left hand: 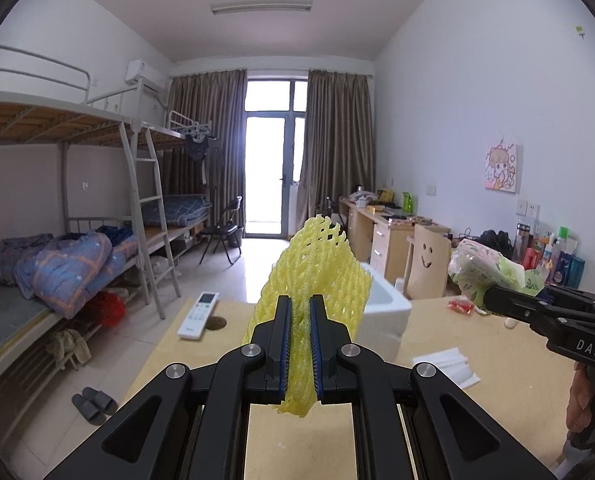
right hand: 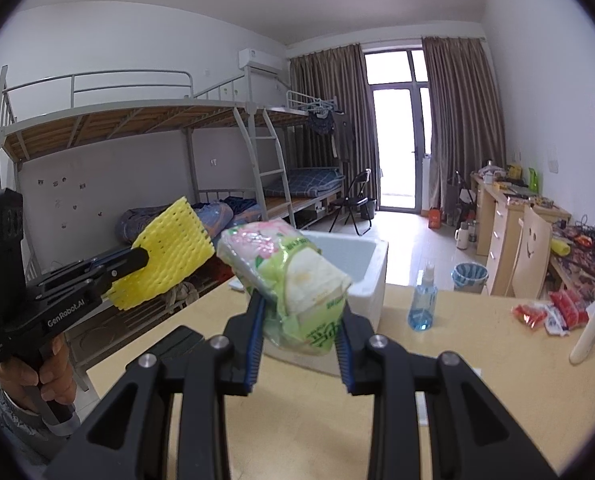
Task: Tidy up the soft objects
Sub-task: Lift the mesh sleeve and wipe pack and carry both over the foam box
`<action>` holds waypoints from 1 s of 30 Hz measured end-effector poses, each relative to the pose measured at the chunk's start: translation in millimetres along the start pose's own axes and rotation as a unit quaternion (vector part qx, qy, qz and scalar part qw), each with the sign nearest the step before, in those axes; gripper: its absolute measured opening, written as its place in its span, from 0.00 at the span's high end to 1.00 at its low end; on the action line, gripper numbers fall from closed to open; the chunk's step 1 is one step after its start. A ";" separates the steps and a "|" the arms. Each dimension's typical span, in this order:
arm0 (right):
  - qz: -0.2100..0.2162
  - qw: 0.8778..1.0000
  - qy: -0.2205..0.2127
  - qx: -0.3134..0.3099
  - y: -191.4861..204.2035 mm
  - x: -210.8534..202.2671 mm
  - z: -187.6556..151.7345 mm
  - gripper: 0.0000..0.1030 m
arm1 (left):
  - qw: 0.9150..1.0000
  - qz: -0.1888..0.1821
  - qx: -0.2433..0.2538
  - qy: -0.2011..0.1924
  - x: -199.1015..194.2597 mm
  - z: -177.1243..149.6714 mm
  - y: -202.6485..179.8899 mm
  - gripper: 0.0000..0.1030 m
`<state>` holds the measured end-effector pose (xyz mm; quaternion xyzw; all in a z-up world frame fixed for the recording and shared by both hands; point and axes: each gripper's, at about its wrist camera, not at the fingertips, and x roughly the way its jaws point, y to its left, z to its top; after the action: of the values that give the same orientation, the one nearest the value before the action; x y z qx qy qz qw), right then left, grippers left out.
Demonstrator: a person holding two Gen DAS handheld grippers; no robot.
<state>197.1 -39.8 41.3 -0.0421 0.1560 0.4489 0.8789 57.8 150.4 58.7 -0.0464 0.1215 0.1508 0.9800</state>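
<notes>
The left gripper (left hand: 300,344) is clamped on a yellow foam net (left hand: 313,276), held up above the near part of the wooden table (left hand: 509,368). To its right, the right gripper (right hand: 300,346) pinches a tissue pack (right hand: 285,272) just in front of the white foam box (right hand: 361,268) at the table's far edge.

I see a white-walled dorm room with grey metal bunk beds (left hand: 77,184) filling the left of the frame and a glass balcony door (left hand: 266,160) glowing between brown curtains (left hand: 337,140) at centre. Wooden desks (left hand: 381,232) line the right wall, a ceiling tube light (left hand: 261,7) sits at top, and pale floor tiles (left hand: 233,276) reflect daylight.
</notes>
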 end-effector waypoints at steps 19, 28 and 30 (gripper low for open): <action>-0.004 1.000 0.024 0.002 -21.4 57.9 30.3 0.65 | 1.000 -0.006 0.008 0.002 47.8 35.9 -2.0 0.91; -0.017 0.999 0.035 -0.001 -26.7 75.3 36.6 0.65 | 1.000 -0.015 0.015 0.003 72.5 45.4 -4.5 0.91; -0.018 0.999 0.036 -0.002 -26.5 78.1 36.9 0.65 | 1.000 -0.014 0.014 0.004 79.6 49.1 -2.5 0.91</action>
<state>269.9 12.9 50.2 -0.0627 0.1861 0.4319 0.8803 143.2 176.9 86.2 -0.0350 0.1269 0.1354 0.9820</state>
